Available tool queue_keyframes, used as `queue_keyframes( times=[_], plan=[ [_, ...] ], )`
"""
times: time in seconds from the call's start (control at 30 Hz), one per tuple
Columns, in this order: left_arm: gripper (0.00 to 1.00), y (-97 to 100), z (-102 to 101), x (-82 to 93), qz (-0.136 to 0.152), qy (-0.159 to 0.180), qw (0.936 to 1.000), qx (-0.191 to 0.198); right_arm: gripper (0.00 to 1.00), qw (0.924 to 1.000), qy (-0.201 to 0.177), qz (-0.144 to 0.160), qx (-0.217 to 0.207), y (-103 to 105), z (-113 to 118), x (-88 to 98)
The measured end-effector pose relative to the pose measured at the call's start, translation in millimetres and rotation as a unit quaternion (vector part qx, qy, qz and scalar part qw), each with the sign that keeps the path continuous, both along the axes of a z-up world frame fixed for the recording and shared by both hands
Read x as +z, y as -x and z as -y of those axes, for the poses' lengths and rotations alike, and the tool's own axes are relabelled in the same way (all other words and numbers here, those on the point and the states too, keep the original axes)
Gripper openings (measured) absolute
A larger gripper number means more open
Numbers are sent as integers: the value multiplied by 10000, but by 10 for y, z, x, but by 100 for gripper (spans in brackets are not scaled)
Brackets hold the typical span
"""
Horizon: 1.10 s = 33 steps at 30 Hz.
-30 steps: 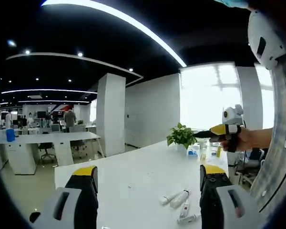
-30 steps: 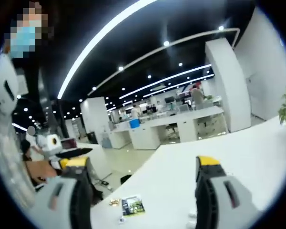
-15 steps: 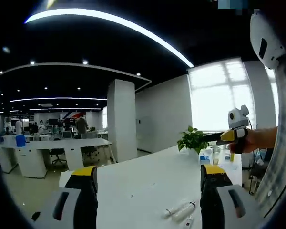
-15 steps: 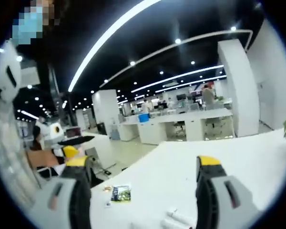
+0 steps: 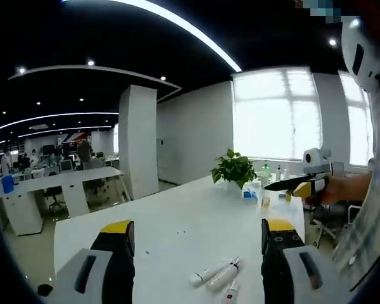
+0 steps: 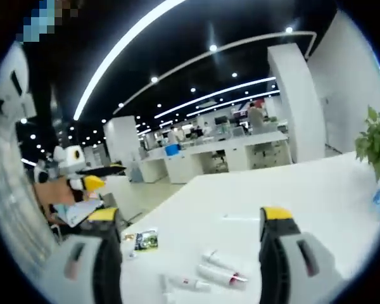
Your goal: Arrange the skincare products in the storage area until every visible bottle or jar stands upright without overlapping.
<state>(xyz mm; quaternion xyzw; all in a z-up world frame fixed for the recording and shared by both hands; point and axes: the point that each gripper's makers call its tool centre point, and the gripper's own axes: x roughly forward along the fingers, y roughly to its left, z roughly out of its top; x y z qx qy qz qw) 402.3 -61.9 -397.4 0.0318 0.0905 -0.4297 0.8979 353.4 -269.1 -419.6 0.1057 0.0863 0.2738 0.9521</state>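
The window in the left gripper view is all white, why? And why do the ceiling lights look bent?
In the left gripper view, daylight overexposes the window, washing out everything outside it. In both views the fisheye lens curves the straight ceiling light strip into an arc. In the right gripper view, the tubes lying on the table look a little soft and smeared.

Open-plan office with a dark ceiling point(image 5: 114, 38), curved light strips point(image 5: 183, 31) and spotlights. White pillar point(image 5: 137, 139), bright windows point(image 5: 275, 114), white desks point(image 6: 240, 155), a potted plant point(image 5: 233, 168) on the long white bench point(image 5: 177, 221).
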Motion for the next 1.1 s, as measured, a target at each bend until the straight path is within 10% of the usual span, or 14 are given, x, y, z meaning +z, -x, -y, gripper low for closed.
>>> queue_keyframes(
  times=[0.4,0.73,1.1],
  plan=[
    [86,-515,661,-429,-200,-886,9907,-1009,88,9981,67,-108,-597,380,297,66],
    [84,-713,1204,-911,-437,-1874,9630,-1887,88,9941,60,-137,-1077,682,574,75],
    [79,-720,1451,-1542,-524,-2983,9183,-2550,88,9915,43,-152,-1289,877,705,44]
  ],
)
